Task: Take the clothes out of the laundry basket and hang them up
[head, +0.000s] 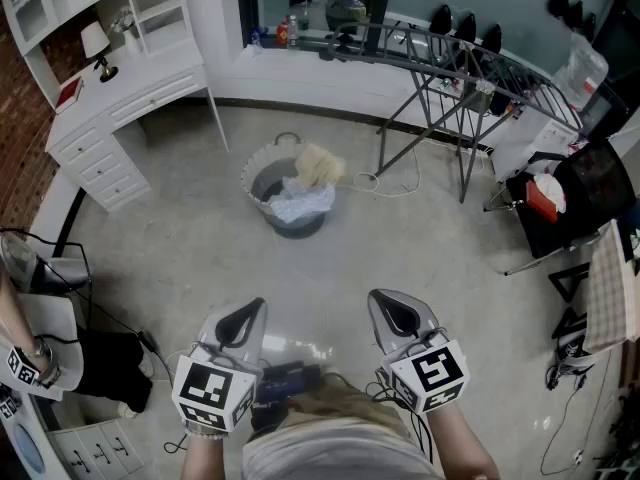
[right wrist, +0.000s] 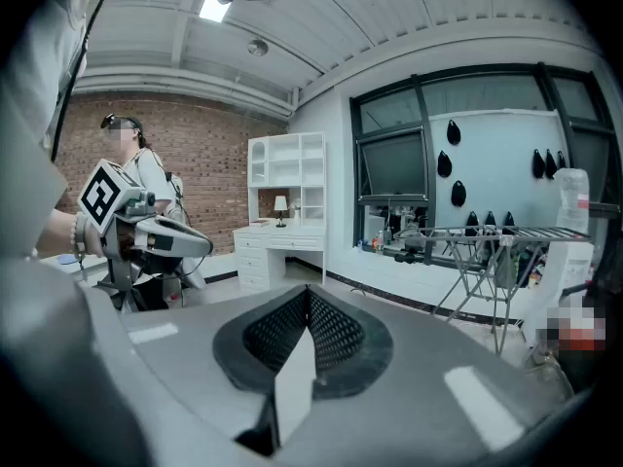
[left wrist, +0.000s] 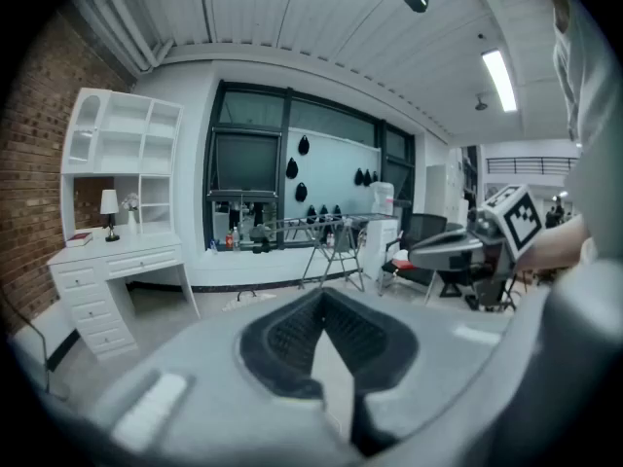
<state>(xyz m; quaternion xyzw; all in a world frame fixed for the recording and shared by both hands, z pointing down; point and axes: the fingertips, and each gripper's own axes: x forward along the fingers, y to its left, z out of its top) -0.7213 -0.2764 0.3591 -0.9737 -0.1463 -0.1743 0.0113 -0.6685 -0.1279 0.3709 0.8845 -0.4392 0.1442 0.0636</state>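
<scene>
On the floor (head: 180,238) mid-room sits the laundry basket (head: 262,173), its clothes (head: 305,200) shown only by the head view, the drying rack (head: 480,73) beyond it, while the gripper views show the left tool (head: 240,320) and the right tool (head: 398,316) pressed together, empty.

No word, number or brand can be read anywhere. The only printed marks are black-and-white square patterns without letters: on the left marker cube (head: 212,392) behind the fingers of the left gripper (head: 250,311), on the right marker cube (head: 430,371) behind the fingers of the right gripper (head: 380,301), and on a patterned marker (head: 20,365) off to the left of the left fingers. The bottles (head: 283,33) far ahead of the fingers are too small to read.
</scene>
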